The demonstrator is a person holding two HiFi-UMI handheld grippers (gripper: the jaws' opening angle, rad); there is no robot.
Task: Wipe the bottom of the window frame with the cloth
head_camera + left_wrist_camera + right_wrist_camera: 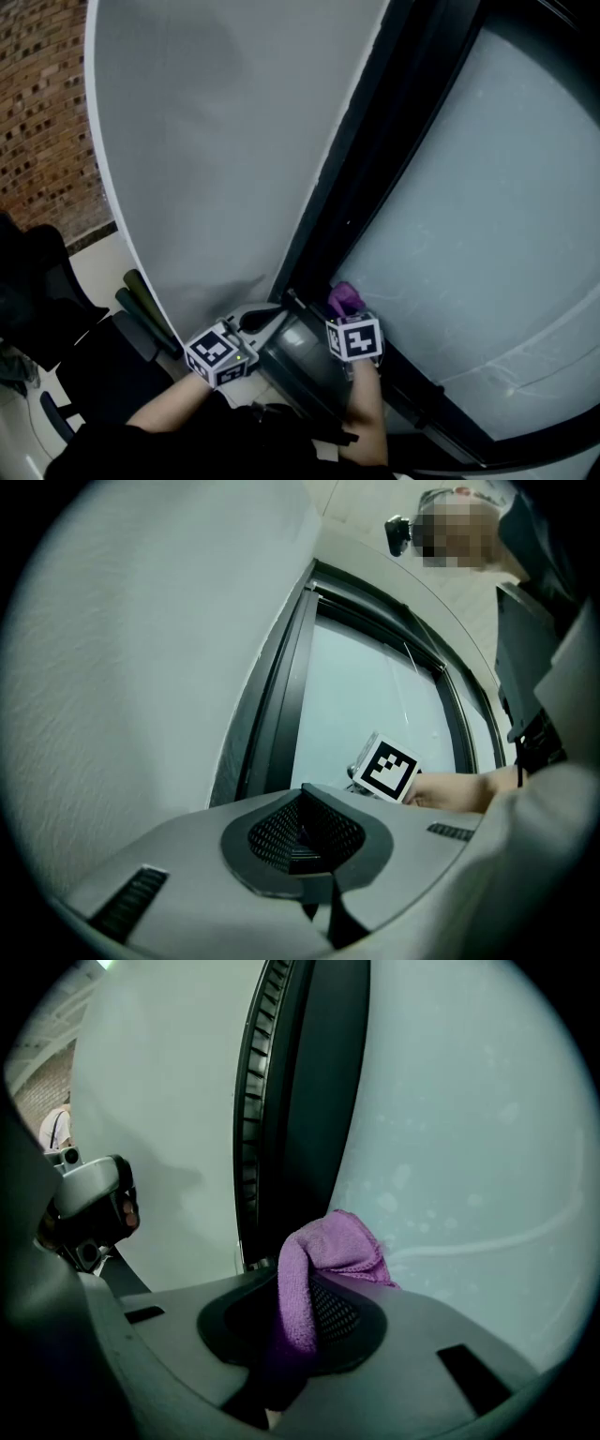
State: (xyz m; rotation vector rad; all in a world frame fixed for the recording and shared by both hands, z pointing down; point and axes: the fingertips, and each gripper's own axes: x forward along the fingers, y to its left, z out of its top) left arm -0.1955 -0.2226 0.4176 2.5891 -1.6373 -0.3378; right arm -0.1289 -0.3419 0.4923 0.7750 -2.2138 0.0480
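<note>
**Desk:** Status of the two tools?

**Operator:** My right hand-held gripper (305,1309) is clenched on the purple microfibre cloth (330,1241). A fold of it bulges out past the tips, and the rest trails back between the jaws. I judge it is held that way so that soft fabric, not the plastic tips, meets the frame. My left hand-held gripper (302,829) has its jaws together with nothing between them. It sits idle at the lower centre of the head view, beside the white textured wall panel (216,141) and out of the wiping path.

**Desk:** Where is the cloth against the target?

**Operator:** It is in the lower middle of the head view, at the corner where the dark upright of the window frame (370,187) meets the dark bottom rail (427,398). The fold is against or just beside the frosted glass pane (469,206); I can't confirm contact with the rail itself.

**Desk:** Stage of the job?

**Operator:** My read is the start of a pass. The rail runs toward the lower right of the frame, with the cloth at its near end.

**Desk:** Any containers, buckets, bottles?

**Operator:** None in any view, so nothing to report inside one.
</note>
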